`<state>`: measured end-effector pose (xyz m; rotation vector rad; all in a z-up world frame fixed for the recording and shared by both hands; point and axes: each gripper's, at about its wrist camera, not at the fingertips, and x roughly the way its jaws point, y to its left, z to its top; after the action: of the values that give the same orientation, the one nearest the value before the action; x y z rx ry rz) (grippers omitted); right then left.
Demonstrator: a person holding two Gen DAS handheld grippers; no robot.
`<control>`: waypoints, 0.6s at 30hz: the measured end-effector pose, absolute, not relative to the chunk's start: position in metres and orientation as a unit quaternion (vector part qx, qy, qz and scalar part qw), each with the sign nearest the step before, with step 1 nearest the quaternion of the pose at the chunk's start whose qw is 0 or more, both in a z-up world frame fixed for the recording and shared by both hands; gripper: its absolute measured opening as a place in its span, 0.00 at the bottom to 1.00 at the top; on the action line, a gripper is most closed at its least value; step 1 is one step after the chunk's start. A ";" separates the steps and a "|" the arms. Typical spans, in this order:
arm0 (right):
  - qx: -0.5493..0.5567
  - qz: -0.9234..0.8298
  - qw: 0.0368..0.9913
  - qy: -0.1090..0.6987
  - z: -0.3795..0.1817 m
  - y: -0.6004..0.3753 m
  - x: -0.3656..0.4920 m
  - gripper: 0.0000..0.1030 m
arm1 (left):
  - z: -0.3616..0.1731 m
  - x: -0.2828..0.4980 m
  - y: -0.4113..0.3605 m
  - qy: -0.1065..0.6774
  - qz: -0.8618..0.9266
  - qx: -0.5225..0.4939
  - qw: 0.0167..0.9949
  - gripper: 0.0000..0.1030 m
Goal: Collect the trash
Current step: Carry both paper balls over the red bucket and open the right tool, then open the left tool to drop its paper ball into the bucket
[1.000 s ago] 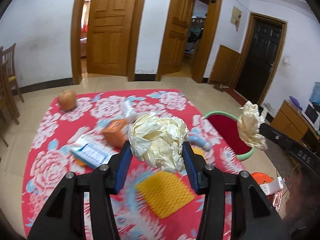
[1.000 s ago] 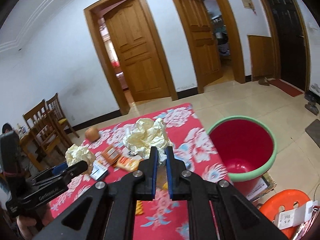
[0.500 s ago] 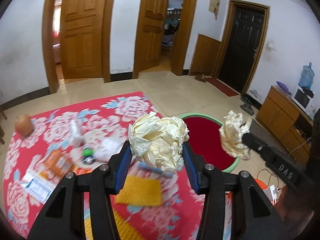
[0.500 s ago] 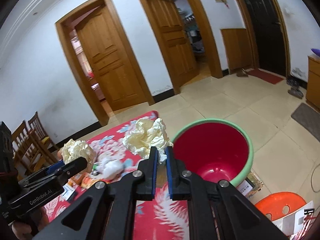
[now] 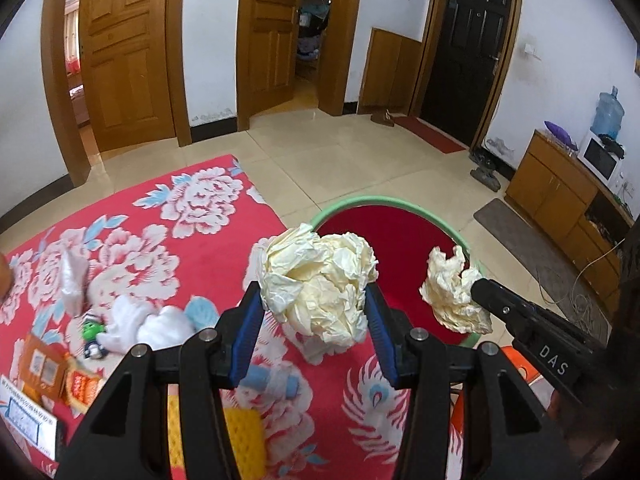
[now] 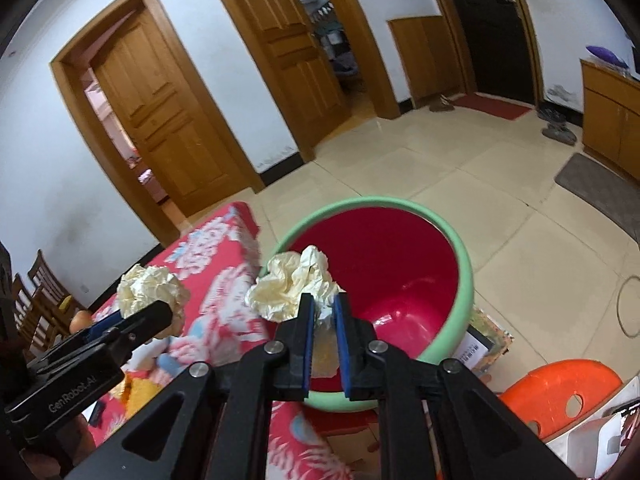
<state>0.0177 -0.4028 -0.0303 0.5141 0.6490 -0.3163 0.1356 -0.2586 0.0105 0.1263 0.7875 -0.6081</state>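
A big crumpled cream paper ball (image 5: 316,276) sits clamped between the blue pads of my left gripper (image 5: 312,292), over the table's edge just left of the bin. The red bin with a green rim (image 6: 360,202) stands on the floor beside the table. My right gripper (image 6: 322,300) hovers over the bin's near-left rim with a smaller cream paper wad (image 6: 292,284) between its pads; its jaws are opening, and the paper still fills the narrow gap. In the left wrist view that wad (image 5: 452,292) hangs over the bin's right rim.
The table wears a red floral cloth (image 5: 168,216) with white tissues (image 5: 152,320), orange packets (image 5: 44,368) and a yellow sponge (image 5: 240,436). An orange stool (image 6: 560,384) and a flat box (image 6: 480,344) sit by the bin. Tiled floor lies beyond, with a wooden cabinet (image 5: 560,196) at the right.
Both grippers swung right from over the table toward the bin, carrying their paper. The right gripper's pads now stand slightly further apart.
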 end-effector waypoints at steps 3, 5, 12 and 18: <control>0.255 -0.167 0.898 0.317 -0.034 -0.410 0.018 0.22 | 0.005 0.142 -0.270 0.385 -0.299 0.059 0.871 0.49; 0.260 -0.174 0.895 0.318 -0.037 -0.417 0.017 0.38 | 0.003 0.144 -0.276 0.384 -0.304 0.063 0.869 0.49; 0.270 -0.198 0.891 0.308 -0.034 -0.427 0.008 0.52 | -0.008 0.152 -0.294 0.394 -0.314 0.071 0.861 0.50; 0.281 -0.214 0.888 0.295 -0.034 -0.431 -0.002 0.58 | -0.015 0.158 -0.306 0.398 -0.321 0.080 0.856 0.54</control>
<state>-0.0025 -0.4314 -0.0341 0.5850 0.6137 -0.4444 0.1583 -0.3063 -0.0149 0.1671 0.8376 -0.6742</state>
